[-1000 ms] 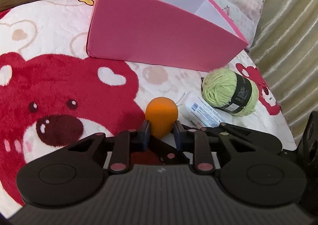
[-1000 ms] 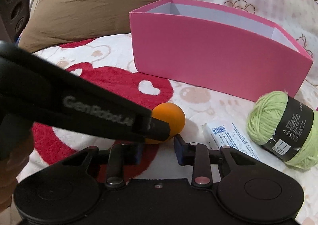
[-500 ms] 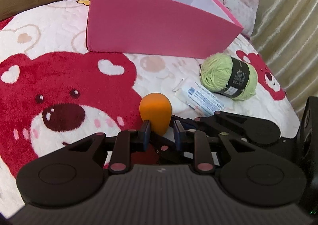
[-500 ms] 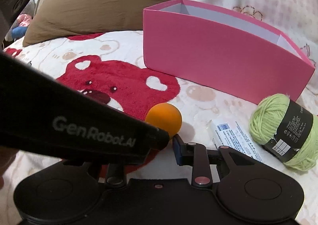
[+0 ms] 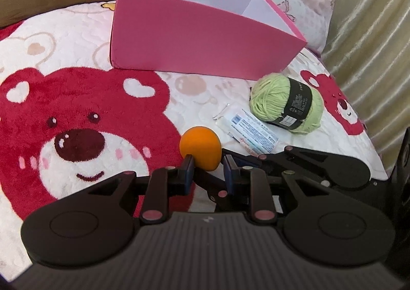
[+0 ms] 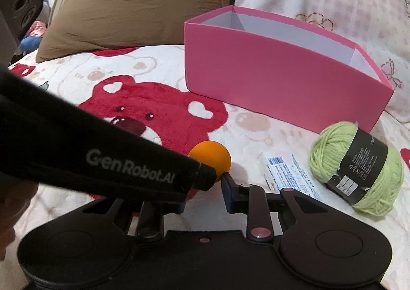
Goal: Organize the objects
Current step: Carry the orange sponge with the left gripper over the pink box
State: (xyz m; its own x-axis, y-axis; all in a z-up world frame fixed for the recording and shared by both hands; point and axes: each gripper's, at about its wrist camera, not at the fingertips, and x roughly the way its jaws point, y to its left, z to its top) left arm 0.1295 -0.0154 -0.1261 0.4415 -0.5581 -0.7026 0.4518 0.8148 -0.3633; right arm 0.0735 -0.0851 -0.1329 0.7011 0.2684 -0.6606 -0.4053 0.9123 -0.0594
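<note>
- Since a second ago the left gripper (image 5: 208, 167) has lifted a little with the orange sponge (image 5: 200, 148) clamped between its pads; in the left wrist view more of the red bear's face on the blanket (image 5: 77, 121) shows below it than before, and the pink box (image 5: 205, 41) sits lower in the picture.
- The right gripper (image 6: 205, 182) has drawn its jaws in to their narrowest. Its left finger is hidden behind the left gripper's black body, so whether its pads press on anything cannot be told; its visible right pad lies just beside the sponge's lower edge.
- The yarn ball (image 6: 356, 169), the white packet (image 6: 289, 174) and the box lie where they lay before.
- The sponge is a smooth, matt, egg-shaped piece. Its rounded broad end points up and away from the left gripper, its narrower end sits between the pads, and its long axis runs roughly along the fingers.
- The box is stiff pink card, white inside, rectangular and open at the top; it stands on the bed beyond the sponge.
- The yarn ball is soft, pale green, wound oval, with a black paper band round its middle; it lies on its side near the box's right corner.
- The packet is flat, glossy, with blue print, just beside the yarn.
- The blanket is plush; a brown pillow (image 6: 133, 8) with a stitched cloud lies behind.
</note>
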